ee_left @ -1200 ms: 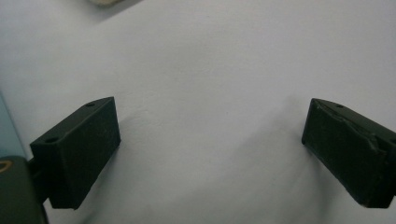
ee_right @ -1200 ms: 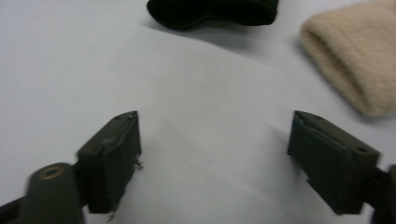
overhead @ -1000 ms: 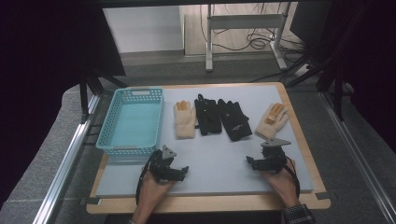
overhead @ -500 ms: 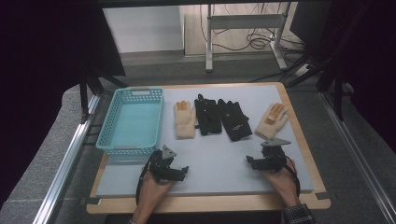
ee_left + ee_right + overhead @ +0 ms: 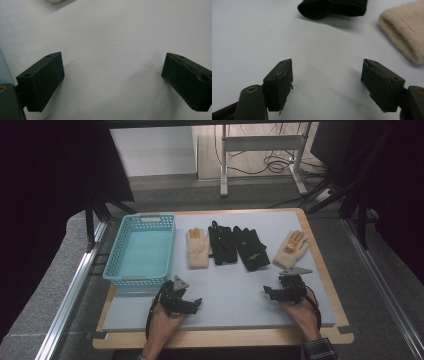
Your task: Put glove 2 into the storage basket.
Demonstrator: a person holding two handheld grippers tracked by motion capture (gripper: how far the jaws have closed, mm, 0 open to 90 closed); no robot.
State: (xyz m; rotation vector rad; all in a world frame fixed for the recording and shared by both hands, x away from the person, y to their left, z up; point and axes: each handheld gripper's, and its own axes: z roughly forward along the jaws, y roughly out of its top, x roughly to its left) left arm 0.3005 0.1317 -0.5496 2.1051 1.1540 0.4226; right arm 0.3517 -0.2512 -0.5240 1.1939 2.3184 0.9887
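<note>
Centrally, four gloves lie in a row on the pale mat (image 5: 230, 290), ahead of both grippers: a beige glove (image 5: 198, 248), two black gloves (image 5: 221, 244) (image 5: 251, 249), and a second beige glove with orange fingertips (image 5: 291, 248). The left gripper (image 5: 196, 304) rests low on the near part of the mat, held by the person's left hand (image 5: 162, 322); its jaws stand spread wide with only bare mat between them, as the left gripper view confirms (image 5: 112, 75). The teal basket (image 5: 141, 251) sits just ahead of it and to its outer side, touching no glove. The right gripper (image 5: 267, 292), in the right hand (image 5: 302, 315), lies likewise on the near mat, jaws parted and gripping nothing. In the right gripper view (image 5: 327, 77), the cuff of a black glove (image 5: 333, 7) lies ahead of the jaws, and the cuff of a beige glove (image 5: 404, 35) ahead and toward one side, both apart from the jaws. The mat covers a wooden tabletop (image 5: 220, 339).
</note>
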